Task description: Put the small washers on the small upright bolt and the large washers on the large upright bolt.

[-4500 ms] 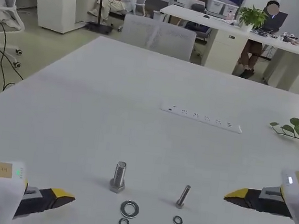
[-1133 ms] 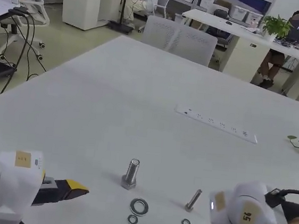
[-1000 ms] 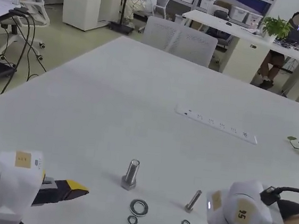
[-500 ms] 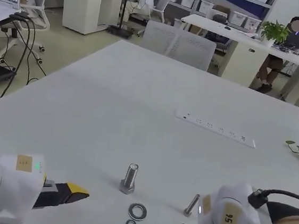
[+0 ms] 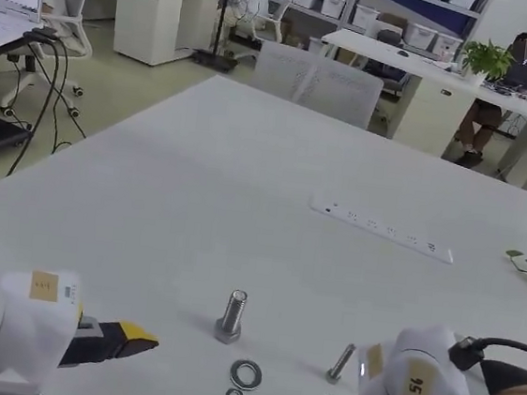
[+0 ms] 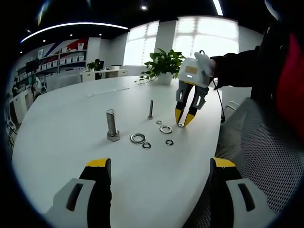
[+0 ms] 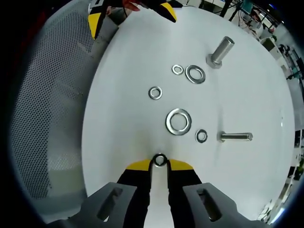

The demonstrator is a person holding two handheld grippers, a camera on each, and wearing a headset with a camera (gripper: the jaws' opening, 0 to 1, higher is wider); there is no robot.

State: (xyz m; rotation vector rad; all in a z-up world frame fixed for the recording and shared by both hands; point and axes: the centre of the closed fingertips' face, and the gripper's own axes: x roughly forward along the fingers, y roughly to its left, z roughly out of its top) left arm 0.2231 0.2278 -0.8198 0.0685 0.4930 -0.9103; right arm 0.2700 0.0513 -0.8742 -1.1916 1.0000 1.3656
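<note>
Between the tips of the right tongs a small washer is sitting, w/ the jaws pressing nearly together on its rim; whether it's clear of the table I can't tell. Left tongs are hanging spread wide & empty, well back from the parts. Small upright bolt is standing ahead & to the right of the right tongs' tips, bare, w/ another small washer lying just beside its foot, betw. tips & bolt. Large washer is lying straight ahead of the tips. Large upright bolt is standing further out, also bare.

Step in hand, prob.: carrying the pinched washer over to the small bolt. Doing it well, IMO, is meaning:
- keeping the squeeze steady, since the grip is sitting on a thin edge at the very tips & the ring could flip out
- lifting over the lying washers, not dragging thru them
- levelling the ring so its hole is facing the bolt's top, centring before letting go
- coming down from above so the jaws aren't knocking the bolt, which seems to be standing free
</note>
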